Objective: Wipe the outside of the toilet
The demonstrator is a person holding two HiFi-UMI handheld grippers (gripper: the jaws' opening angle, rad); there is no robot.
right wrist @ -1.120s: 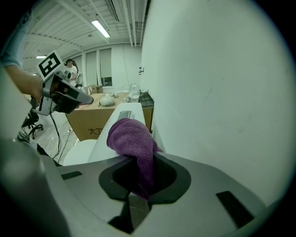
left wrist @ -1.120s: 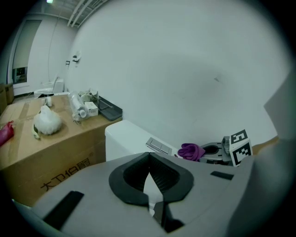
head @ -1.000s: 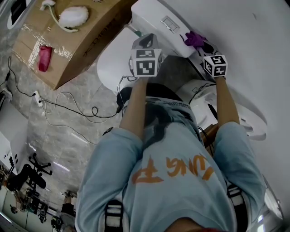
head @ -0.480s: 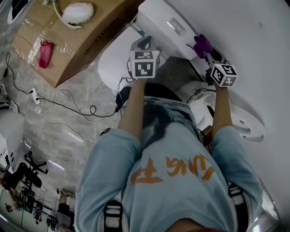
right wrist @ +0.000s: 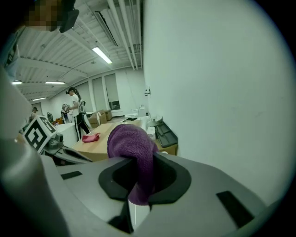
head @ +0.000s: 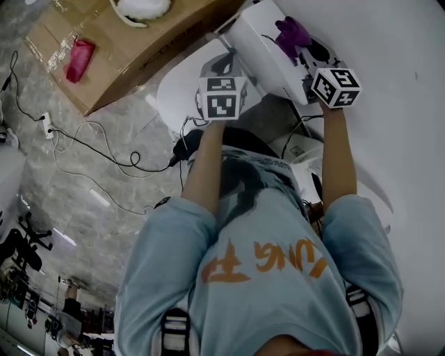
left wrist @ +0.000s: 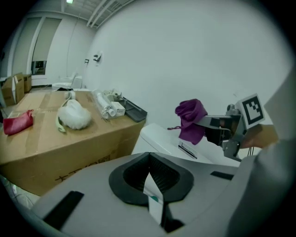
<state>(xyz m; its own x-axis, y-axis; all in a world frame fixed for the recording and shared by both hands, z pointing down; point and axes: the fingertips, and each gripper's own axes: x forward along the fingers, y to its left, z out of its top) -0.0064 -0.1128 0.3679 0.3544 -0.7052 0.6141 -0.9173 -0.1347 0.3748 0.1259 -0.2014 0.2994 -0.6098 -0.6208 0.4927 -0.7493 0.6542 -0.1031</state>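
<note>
1. The fingers (right wrist: 170, 181) of the right gripper (right wrist: 141, 156) are clamped on a purple cloth (right wrist: 133, 147). It bunches above them and hangs down through the narrow gap between them.
2. The fingers (left wrist: 167, 176) of the left gripper (left wrist: 149, 156) are pressed together with nothing between them.
3. In the head view, the right gripper (head: 336, 87) reaches over the toilet's tank (head: 254, 49), close to the white wall (head: 396, 104). The purple cloth (head: 292, 31) sticks out ahead of it above the tank top.
4. From the left gripper view, the cloth (left wrist: 190, 119) hangs just over the tank lid (left wrist: 159, 138), near the flush plate. Whether it touches the lid cannot be told.
5. The left gripper (head: 222, 97) is held up beside the tank, over the toilet's white seat cover (head: 177, 90), and touches neither.
6. A cardboard box (head: 118, 59) stands just beside the toilet. It carries a red cloth (head: 80, 60) and a white fluffy bundle (head: 142, 7).
7. Dark cables (head: 104, 149) trail across the grey floor below the box.
</note>
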